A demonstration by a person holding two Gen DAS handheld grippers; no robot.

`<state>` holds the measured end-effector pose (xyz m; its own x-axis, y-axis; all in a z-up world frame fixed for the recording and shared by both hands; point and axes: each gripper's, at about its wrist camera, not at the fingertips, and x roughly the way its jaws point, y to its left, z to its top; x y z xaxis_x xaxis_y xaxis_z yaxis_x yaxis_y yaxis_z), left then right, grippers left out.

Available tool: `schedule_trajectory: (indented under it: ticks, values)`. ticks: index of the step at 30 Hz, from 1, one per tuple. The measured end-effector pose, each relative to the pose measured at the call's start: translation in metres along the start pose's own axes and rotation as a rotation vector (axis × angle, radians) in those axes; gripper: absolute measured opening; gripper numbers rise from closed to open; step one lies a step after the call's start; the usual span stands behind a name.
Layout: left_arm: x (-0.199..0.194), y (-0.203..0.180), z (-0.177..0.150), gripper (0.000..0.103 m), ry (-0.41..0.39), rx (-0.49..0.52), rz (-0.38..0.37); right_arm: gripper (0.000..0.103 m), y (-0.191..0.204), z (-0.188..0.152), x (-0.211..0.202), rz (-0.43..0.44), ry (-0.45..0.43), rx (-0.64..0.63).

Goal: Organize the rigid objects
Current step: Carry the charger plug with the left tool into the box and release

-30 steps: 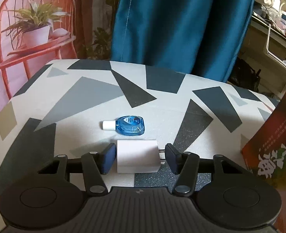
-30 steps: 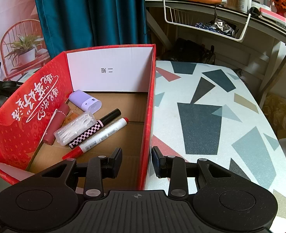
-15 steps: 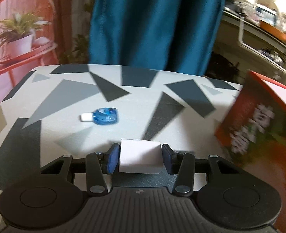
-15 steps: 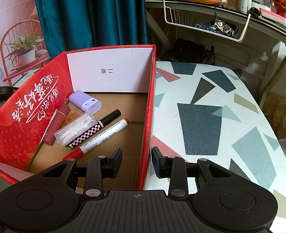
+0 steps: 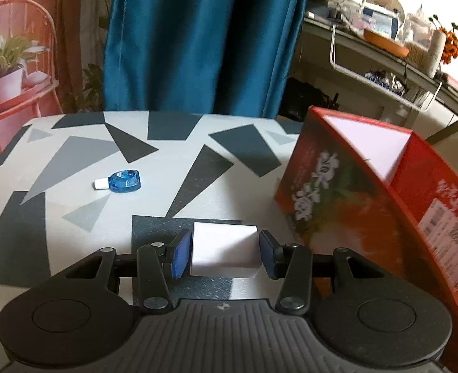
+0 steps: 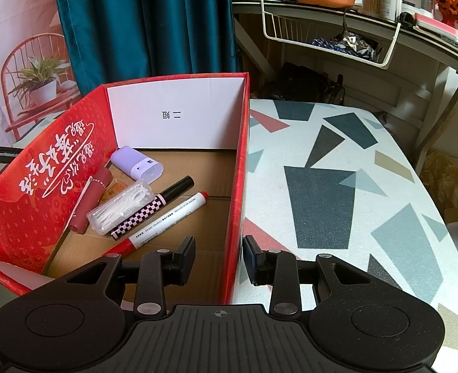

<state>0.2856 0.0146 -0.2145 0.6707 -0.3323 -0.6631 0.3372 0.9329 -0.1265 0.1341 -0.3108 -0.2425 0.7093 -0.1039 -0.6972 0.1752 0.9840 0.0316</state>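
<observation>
Now the left gripper [image 5: 225,255] is clamped on a white block [image 5: 224,253], its blue pads pressed against both ends, having just closed onto it; the block hangs above the patterned surface [image 5: 73,161], near the red box [image 5: 347,192]. A blue correction tape [image 5: 123,181] lies on that surface, well apart. The right gripper [image 6: 219,259] straddles the box's right wall [image 6: 236,192], jaws apart, whether touching it I cannot tell. Inside lie a red marker [image 6: 166,220], a checkered pen [image 6: 154,206] and a lilac case [image 6: 135,164].

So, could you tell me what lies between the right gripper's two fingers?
The red box's right wall stands between the right gripper's open fingers, untouched, in the right wrist view.
</observation>
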Motion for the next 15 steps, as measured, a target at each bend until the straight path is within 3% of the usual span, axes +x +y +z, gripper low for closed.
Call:
schedule_trajectory:
  ticks: [6, 15]
  values:
    - [-0.021, -0.009, -0.002, 0.05, -0.033, -0.111, -0.025, 0.032, 0.0, 0.001, 0.0, 0.001, -0.005, 0.004]
    - [-0.023, -0.042, 0.028, 0.05, -0.053, 0.032, -0.108, 0.032, 0.0, 0.001, 0.0, 0.001, -0.006, 0.004]
